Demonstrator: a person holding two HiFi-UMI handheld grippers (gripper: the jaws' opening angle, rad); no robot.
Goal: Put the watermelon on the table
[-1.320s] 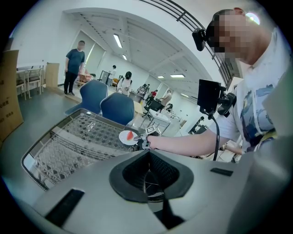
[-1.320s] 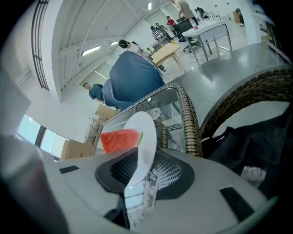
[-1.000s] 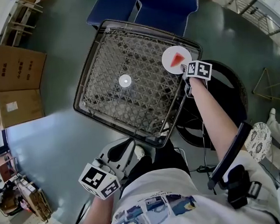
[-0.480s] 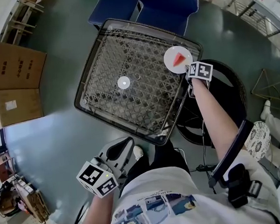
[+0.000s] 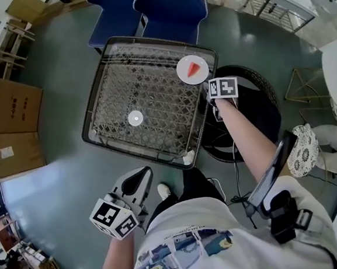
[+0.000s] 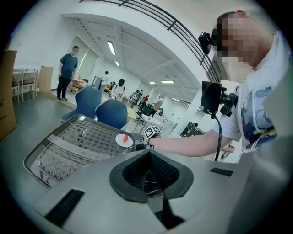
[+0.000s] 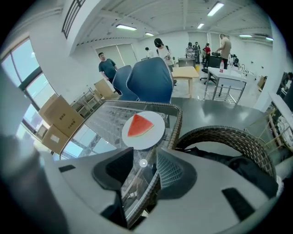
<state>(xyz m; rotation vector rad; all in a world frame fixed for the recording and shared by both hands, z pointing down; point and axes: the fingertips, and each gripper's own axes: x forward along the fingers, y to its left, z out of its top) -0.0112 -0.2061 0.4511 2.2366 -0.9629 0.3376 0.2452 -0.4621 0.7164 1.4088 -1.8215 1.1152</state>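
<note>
On the mesh-patterned table (image 5: 111, 115), a round plate (image 5: 183, 77) bears wedge-shaped watermelon (image 5: 193, 69).

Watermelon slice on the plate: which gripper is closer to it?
Right. The right gripper hangs open just beside the plate holding the watermelon, at the table corner. The left gripper is far back, off the table's near side.

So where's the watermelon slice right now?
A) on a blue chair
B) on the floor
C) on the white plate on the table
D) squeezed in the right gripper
C: the watermelon slice lies on the white plate near a corner of the table, and the right gripper has its jaws apart with nothing held between them.
</note>
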